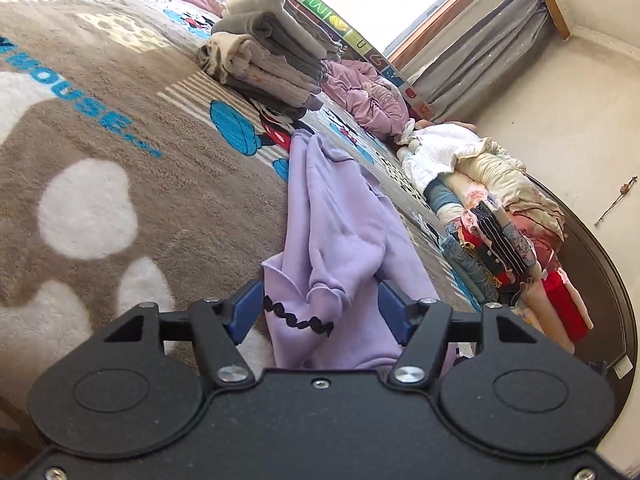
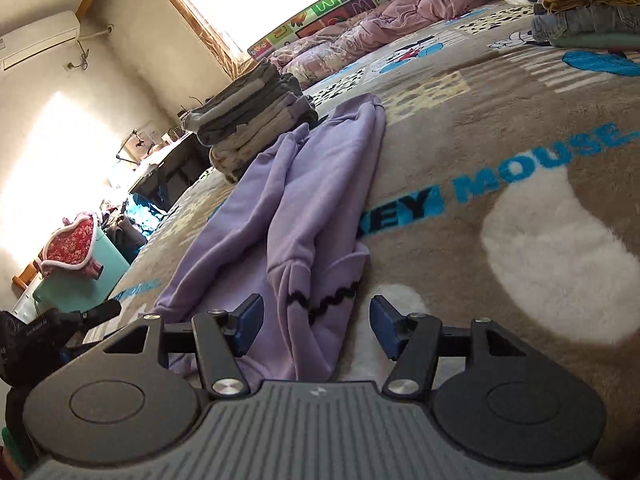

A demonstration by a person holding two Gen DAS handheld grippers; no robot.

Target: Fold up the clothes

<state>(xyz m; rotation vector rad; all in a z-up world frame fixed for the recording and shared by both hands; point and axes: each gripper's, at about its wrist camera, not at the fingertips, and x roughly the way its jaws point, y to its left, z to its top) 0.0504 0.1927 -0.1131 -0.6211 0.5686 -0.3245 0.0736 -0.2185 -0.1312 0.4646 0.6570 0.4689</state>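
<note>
A lilac fleece garment with black zigzag trim [image 1: 336, 240] lies stretched along the brown cartoon-print blanket on the bed [image 2: 500, 128], its far end just beside a stack of folded grey and beige clothes [image 1: 272, 60]. The left gripper [image 1: 320, 312] and the right gripper [image 2: 316, 324] both stand at its trimmed near end, jaws wide with the cloth between them, clamping nothing.
</note>
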